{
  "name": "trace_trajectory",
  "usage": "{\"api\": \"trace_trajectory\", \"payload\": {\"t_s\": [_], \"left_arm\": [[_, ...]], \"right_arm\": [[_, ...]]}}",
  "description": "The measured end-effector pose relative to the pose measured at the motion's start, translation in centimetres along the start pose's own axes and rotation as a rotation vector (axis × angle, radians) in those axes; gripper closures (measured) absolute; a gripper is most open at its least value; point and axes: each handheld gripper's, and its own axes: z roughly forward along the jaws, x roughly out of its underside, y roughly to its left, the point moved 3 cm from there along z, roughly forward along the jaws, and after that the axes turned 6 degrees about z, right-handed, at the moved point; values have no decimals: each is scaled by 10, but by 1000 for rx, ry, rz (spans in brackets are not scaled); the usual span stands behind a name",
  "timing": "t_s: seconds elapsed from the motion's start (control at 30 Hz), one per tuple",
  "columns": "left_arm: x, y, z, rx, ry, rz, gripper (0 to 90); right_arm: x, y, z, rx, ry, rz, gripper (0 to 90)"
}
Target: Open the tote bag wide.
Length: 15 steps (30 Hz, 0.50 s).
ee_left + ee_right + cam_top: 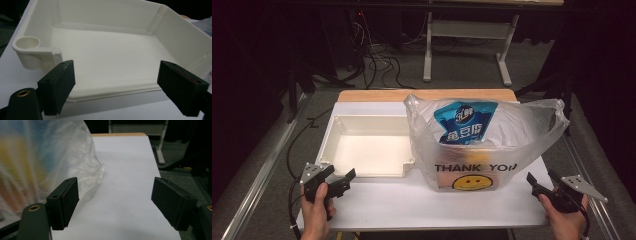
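Clear plastic bag [484, 145] standing mid-table [412, 205], just right of white tray [364, 150]. Printed "THANK YOU" in black over a yellow smiley face. Blue pouch [464, 122] upright inside, white Chinese characters, not legible enough to transcribe. Left gripper [343, 181] near front-left table edge, jaws wide apart, nothing between. Right gripper [542, 184] at front right, jaws apart, empty, bag [50, 162] just beside.

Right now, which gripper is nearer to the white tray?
Left. The left gripper sits open just off the near left corner of the white tray. The right gripper is open at the table's right edge, with the plastic bag between it and the tray.
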Motion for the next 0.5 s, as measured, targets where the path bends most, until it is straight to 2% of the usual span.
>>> {"api": "trace_trajectory", "payload": {"t_s": [0.1,0.13,0.17,0.2,0.27,0.33,0.37,0.43,0.5], "left_arm": [[-1,-2,-1,-5,-1,6,153],[-2,-8,-3,-1,-10,18,153],[-2,-8,-3,-1,-10,18,153],[-5,-16,-6,26,-27,22,153],[-9,-27,-9,37,-41,40,154],[-12,-40,-9,46,-51,73,154],[-15,-47,-9,56,-57,85,155],[-21,-60,-8,92,-79,103,154],[-29,-74,-8,117,-100,118,155]], "right_arm": [[-4,6,-6,-40,-25,12,293],[-7,8,-7,-58,-34,14,308],[-7,8,-7,-58,-34,14,308],[-12,16,-11,-102,-61,20,309],[-18,25,-15,-127,-80,-16,303],[-22,34,-20,-156,-94,-28,274],[-24,38,-22,-164,-101,-35,259],[-30,45,-26,-209,-115,-28,198],[-36,51,-29,-226,-130,-43,163]]}}
